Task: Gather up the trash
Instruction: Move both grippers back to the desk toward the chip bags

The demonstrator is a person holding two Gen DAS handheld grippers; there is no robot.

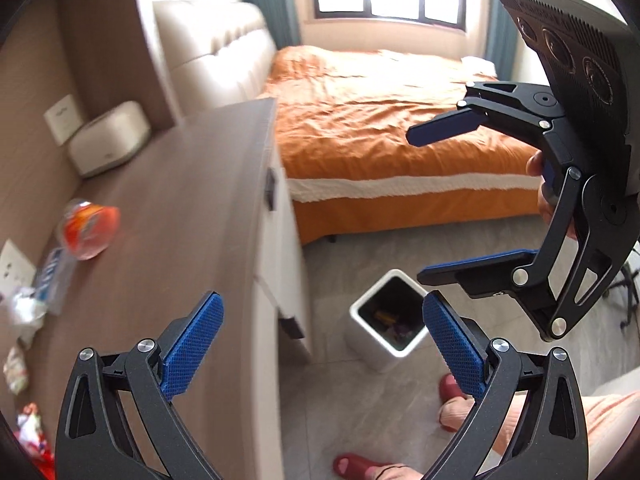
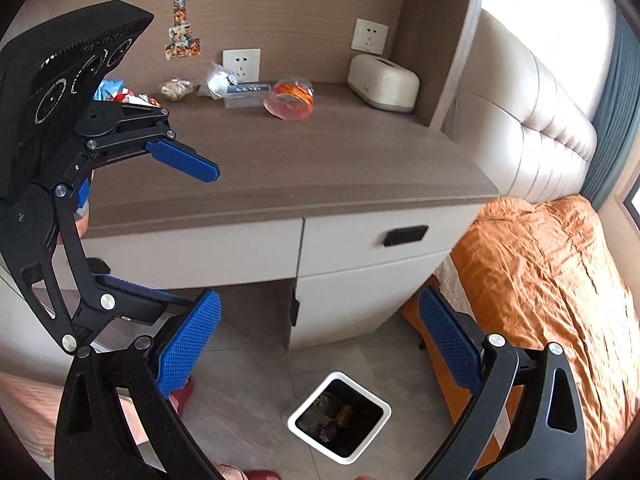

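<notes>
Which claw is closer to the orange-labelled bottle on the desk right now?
Left, probably. The left claw hangs open at the desk's front edge, on the bottle's side. The right claw is open out over the floor, above the trash bin.

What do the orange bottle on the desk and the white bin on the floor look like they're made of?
Orange bottle: apparently thin clear plastic, glossy, see-through around an orange label. White bin: probably smooth, slightly glossy plastic, with rounded corners and a dark inside; painted metal is possible.
</notes>
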